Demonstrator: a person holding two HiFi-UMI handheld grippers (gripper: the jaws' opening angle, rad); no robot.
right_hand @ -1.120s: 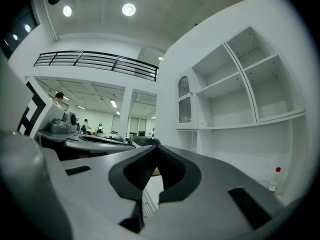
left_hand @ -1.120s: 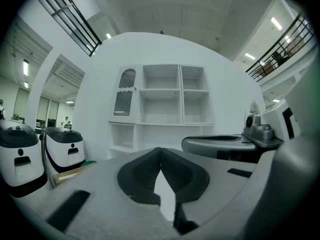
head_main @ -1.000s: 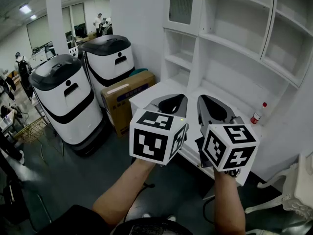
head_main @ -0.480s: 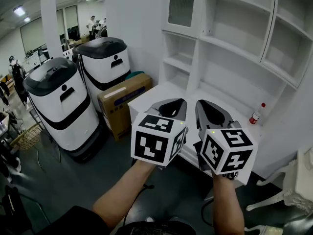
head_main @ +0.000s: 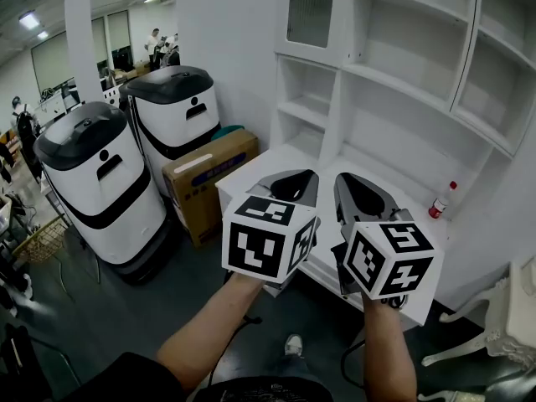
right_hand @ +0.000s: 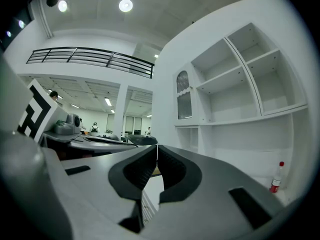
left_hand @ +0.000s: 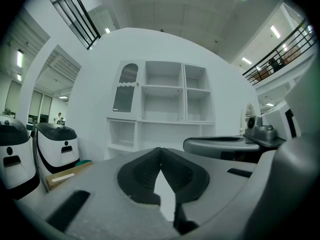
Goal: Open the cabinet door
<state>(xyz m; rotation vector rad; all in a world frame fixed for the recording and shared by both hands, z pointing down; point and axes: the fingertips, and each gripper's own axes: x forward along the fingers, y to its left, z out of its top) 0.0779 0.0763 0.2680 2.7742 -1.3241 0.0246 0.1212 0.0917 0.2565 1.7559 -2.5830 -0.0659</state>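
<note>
We are at the very beginning of the task, the approach. We hold the left tool (head_main: 293,176) and the right tool (head_main: 356,178) side by side and level, in front of the white counter (head_main: 268,159), and neither of them touches anything. In each tool's own view the two dark pads meet at the tip with nothing between them, so both tools are clenched and empty.

The cabinet door (head_main: 309,12) is the small white door with an arched pane of ribbed glass. It is in the top left compartment of the white shelf unit (head_main: 402,82) that rises behind the counter. It looks closed, flat in its frame, and it is well apart from both tools and higher than they point. From here we cannot make out a knob or a handle, and we cannot tell on which side the hinges are.

Far to the right on the counter stands a small bottle (head_main: 441,198) with a red cap. To the left of the counter are a cardboard box (head_main: 209,167) and two white and black machines (head_main: 99,174). We judge that they are off the path.

The next move, we think, calls for lifting one tool up to the door, releasing its jaws before it arrives, and finding a handle or the free edge to grasp. The pull should then follow the arc of the hinges.
</note>
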